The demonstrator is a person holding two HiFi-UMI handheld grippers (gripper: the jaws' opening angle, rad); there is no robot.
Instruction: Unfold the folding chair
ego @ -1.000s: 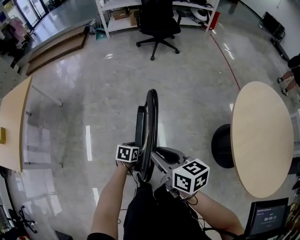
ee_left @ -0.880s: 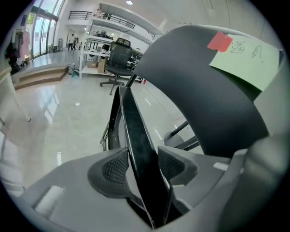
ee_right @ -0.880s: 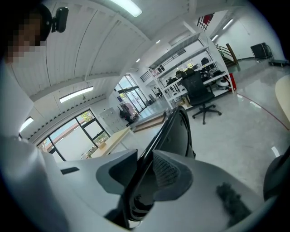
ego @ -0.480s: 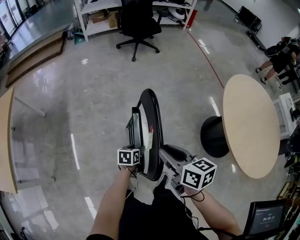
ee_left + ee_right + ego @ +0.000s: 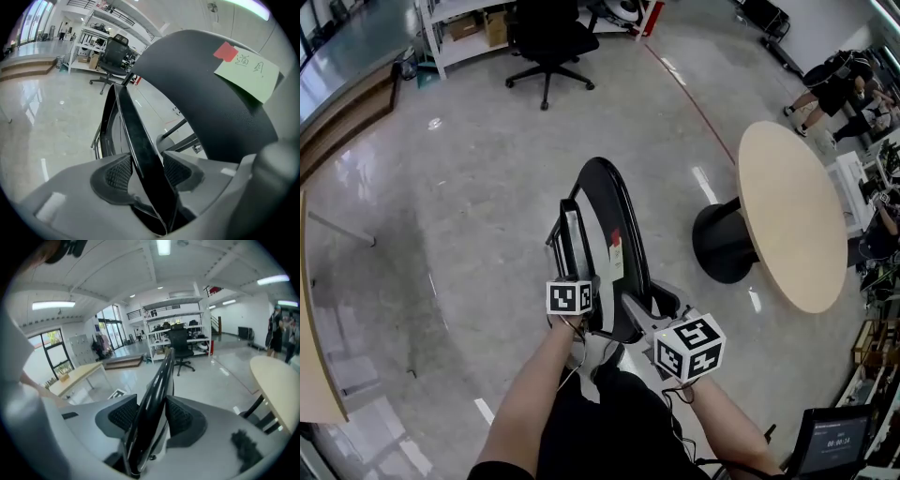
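Observation:
The black folding chair [image 5: 602, 239] stands on the floor in front of me, partly spread, with a green note [image 5: 616, 255] on its inner face. My left gripper [image 5: 581, 309] grips the chair's left panel. In the left gripper view [image 5: 146, 165] a thin black edge [image 5: 136, 136] runs between the pads and touches both; these jaws have just been closing a little. My right gripper [image 5: 642, 314] holds the right-hand panel. Its jaws [image 5: 152, 416] have just been opening, and the thick black rim [image 5: 157, 385] fills the gap between the pads.
A round wooden table [image 5: 792, 216] on a black base stands close at the right. A black office chair [image 5: 546, 37] and white shelves are at the back. A wooden tabletop edge [image 5: 311, 328] is at the left. People [image 5: 839, 84] stand far right, and a monitor [image 5: 839, 436] is at the lower right.
The chair showed only its thin edge, pressed flat; its panels now stand apart, with the inner face and note showing. The right gripper has swung right and turned.

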